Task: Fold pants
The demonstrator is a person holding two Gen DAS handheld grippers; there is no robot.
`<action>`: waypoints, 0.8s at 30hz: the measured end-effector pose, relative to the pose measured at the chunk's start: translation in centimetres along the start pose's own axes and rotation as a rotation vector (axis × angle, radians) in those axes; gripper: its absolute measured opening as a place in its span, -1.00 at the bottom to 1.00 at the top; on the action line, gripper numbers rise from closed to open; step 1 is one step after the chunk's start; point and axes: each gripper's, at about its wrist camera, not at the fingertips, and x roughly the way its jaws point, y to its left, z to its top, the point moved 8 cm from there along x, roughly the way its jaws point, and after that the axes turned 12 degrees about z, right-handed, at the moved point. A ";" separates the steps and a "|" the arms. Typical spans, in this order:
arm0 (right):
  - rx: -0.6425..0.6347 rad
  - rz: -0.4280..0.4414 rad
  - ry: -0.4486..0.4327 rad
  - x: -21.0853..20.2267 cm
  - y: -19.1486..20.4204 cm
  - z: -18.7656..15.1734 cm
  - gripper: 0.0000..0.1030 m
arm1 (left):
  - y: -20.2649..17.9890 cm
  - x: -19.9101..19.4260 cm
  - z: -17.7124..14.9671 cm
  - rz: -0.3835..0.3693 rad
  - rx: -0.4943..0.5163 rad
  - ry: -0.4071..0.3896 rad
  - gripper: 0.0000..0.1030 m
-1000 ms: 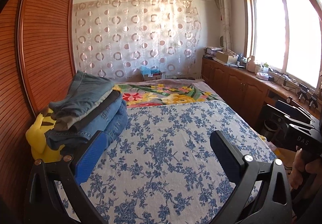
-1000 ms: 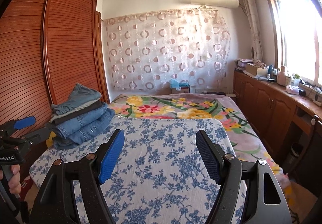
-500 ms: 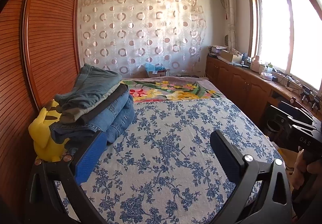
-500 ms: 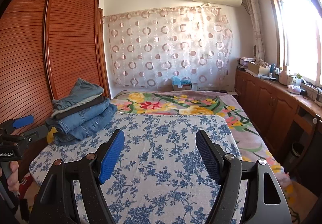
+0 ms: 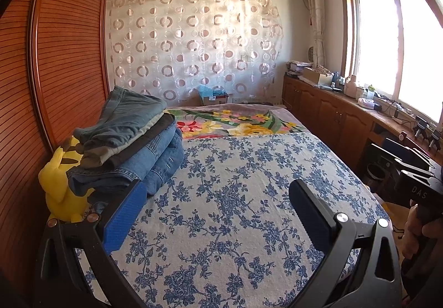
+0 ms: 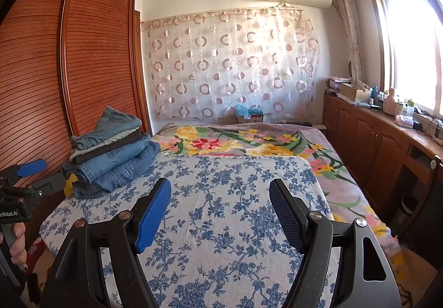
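Bedspread (image 5: 235, 197) bears neatly folded, stacked pants (image 5: 133, 142).

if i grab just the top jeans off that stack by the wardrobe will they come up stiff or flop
Probably flop: the top jeans are soft, loosely folded denim, so the fold would likely open. They lie tilted on an uneven stack, so pulling may drag the layers below. Likely heavy for cloth.
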 end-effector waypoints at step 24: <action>-0.007 0.005 -0.007 -0.2 0.2 -0.2 0.46 | -0.3 -0.1 -0.2 -0.003 -0.001 -0.002 0.99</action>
